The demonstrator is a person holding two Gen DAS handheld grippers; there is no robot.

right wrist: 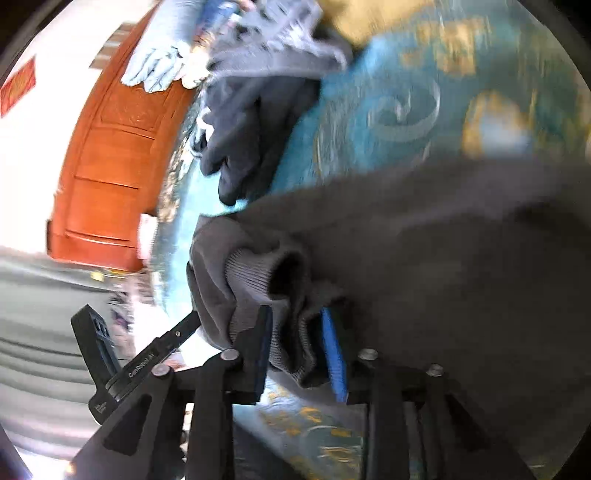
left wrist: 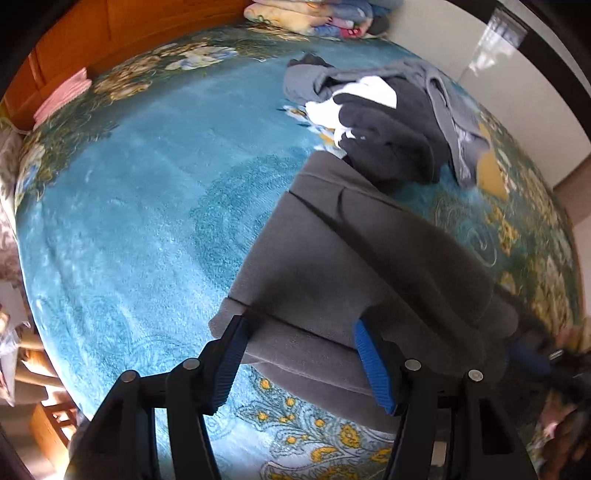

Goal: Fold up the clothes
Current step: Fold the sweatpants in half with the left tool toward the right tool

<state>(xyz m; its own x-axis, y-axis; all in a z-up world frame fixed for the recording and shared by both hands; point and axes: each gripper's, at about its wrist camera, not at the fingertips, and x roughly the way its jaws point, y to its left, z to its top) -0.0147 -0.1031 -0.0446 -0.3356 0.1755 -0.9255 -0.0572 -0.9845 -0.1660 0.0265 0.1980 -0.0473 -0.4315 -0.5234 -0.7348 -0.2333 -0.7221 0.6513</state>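
A grey sweatshirt [left wrist: 369,258] lies partly folded on a blue floral blanket [left wrist: 140,192]. My left gripper [left wrist: 303,354] is open, its blue-padded fingers [left wrist: 373,365] straddling the garment's near edge without pinching it. In the right wrist view the same grey sweatshirt [right wrist: 424,258] fills the right side, blurred by motion. My right gripper [right wrist: 301,350] is shut on its ribbed cuff [right wrist: 266,269], with bunched fabric held between the blue pads [right wrist: 334,354]. The left gripper's body [right wrist: 122,365] shows at the lower left of that view.
A heap of unfolded clothes, dark, white and grey [left wrist: 391,110], lies beyond the sweatshirt; it also shows in the right wrist view [right wrist: 251,122]. Folded bedding [left wrist: 314,14] sits at the far edge. An orange wooden headboard [left wrist: 74,40] borders the bed. A white wall [left wrist: 517,92] is at right.
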